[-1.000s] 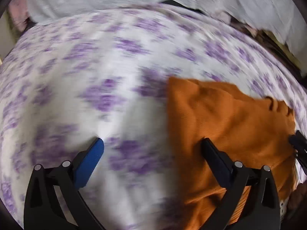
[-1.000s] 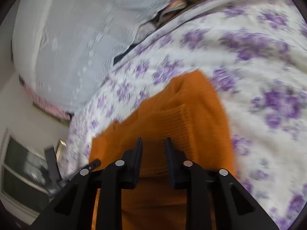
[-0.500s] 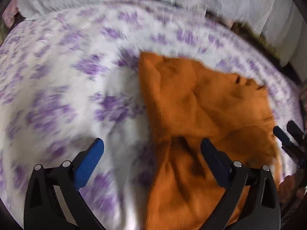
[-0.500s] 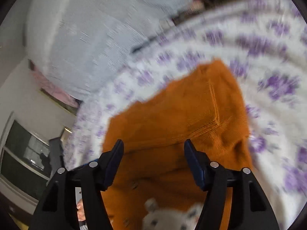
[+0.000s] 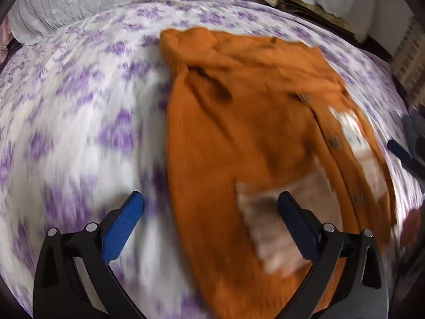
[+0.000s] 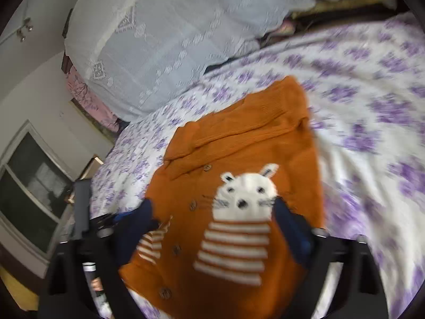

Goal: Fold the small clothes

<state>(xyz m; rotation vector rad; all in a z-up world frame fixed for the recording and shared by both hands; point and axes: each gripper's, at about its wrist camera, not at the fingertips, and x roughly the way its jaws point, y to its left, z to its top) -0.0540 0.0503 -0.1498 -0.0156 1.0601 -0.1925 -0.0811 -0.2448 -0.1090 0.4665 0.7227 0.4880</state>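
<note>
An orange knitted child's cardigan [image 5: 239, 122] lies on a bed with a white, purple-flowered sheet [image 5: 79, 106]. In the right wrist view the cardigan [image 6: 239, 143] shows its buttons and a white striped mouse [image 6: 244, 212] on the front, with one sleeve folded across the top. My left gripper [image 5: 209, 207] is open and empty above the cardigan's near left edge. My right gripper [image 6: 212, 212] is open and empty above the mouse. The right gripper's fingers also show at the right edge of the left wrist view [image 5: 409, 148].
A white lace cover [image 6: 172, 32] lies over a heap at the head of the bed. Pink cloth [image 6: 90, 101] hangs beside it. A window [image 6: 29, 186] is at the left. Dark furniture [image 5: 318, 8] stands behind the bed.
My right gripper has opened and let go of the cardigan, then drawn back. Both grippers have pulled away, so more of the cardigan shows, now lying front up.
</note>
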